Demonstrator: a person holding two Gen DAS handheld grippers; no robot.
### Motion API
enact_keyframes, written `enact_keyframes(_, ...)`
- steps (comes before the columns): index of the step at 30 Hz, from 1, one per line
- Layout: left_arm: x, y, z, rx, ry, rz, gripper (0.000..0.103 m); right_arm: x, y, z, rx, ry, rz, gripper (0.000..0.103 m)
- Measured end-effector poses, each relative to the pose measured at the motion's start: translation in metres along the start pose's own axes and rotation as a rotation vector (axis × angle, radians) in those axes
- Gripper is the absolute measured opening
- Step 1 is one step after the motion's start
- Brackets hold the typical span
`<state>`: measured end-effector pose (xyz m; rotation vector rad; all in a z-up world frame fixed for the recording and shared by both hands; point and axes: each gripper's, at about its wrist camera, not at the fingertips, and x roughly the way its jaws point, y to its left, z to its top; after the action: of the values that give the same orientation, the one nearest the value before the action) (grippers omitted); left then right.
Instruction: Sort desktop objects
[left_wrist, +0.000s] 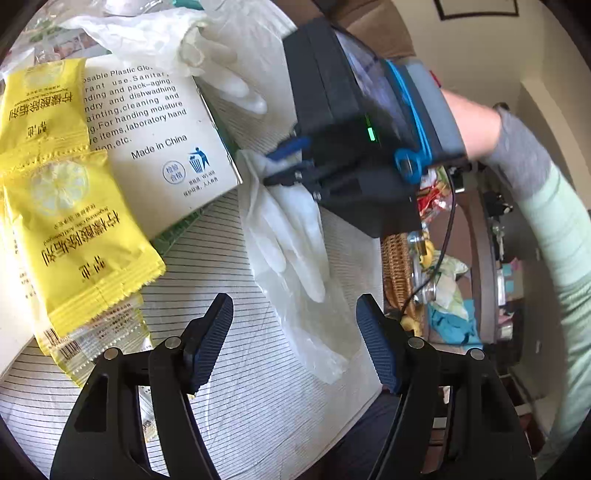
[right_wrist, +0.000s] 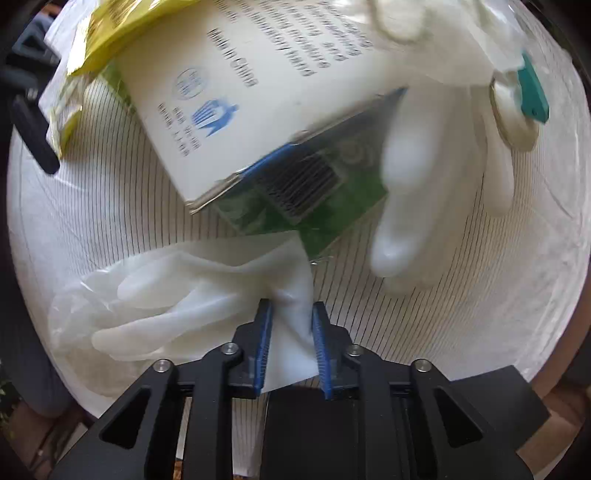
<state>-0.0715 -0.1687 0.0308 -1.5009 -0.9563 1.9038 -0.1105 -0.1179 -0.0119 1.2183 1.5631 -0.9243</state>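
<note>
A limp white glove (left_wrist: 291, 229) lies on the striped white cloth (left_wrist: 229, 280). My right gripper (right_wrist: 291, 310) points down at it, shut on the glove's cuff (right_wrist: 291, 332), which fills the gap between the blue pads; the left wrist view shows this gripper (left_wrist: 273, 162) from the side. My left gripper (left_wrist: 293, 306) hovers open near the glove's fingers with nothing between its pads. A white glove box (left_wrist: 159, 136) lies tilted beside the glove, with yellow sachets (left_wrist: 74, 236) on its left part. A second white glove (right_wrist: 417, 206) drapes off the box.
A green packet (right_wrist: 332, 206) sticks out from under the box. A teal tag (right_wrist: 533, 92) on a round white object sits at the cloth's right. Off the table edge are a wicker basket (left_wrist: 397, 273) and clutter. A person's sleeved arm (left_wrist: 554, 221) holds the right gripper.
</note>
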Motion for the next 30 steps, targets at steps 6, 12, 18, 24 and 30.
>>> enact_keyframes(6, 0.003, -0.001, 0.002, 0.020, -0.002, 0.039, 0.067, -0.007, 0.024, -0.023, 0.006, -0.045, -0.031, 0.008)
enact_keyframes(12, -0.014, 0.000, 0.013, 0.023, -0.070, 0.045, 0.067, -0.029, 0.066, -0.062, 0.062, -0.155, -0.099, 0.007)
enact_keyframes(18, -0.009, -0.002, 0.019, 0.022, -0.086, 0.051, 0.067, -0.050, 0.138, -0.104, 0.106, -0.228, -0.250, 0.006)
enact_keyframes(24, 0.034, -0.036, 0.011, 0.123, -0.010, 0.060, 0.067, -0.046, 0.238, -0.096, 0.197, -0.282, -0.344, 0.006)
enact_keyframes(30, 0.089, -0.090, -0.025, 0.346, 0.113, 0.124, 0.067, -0.015, 0.293, -0.090, 0.285, -0.325, -0.486, 0.006)
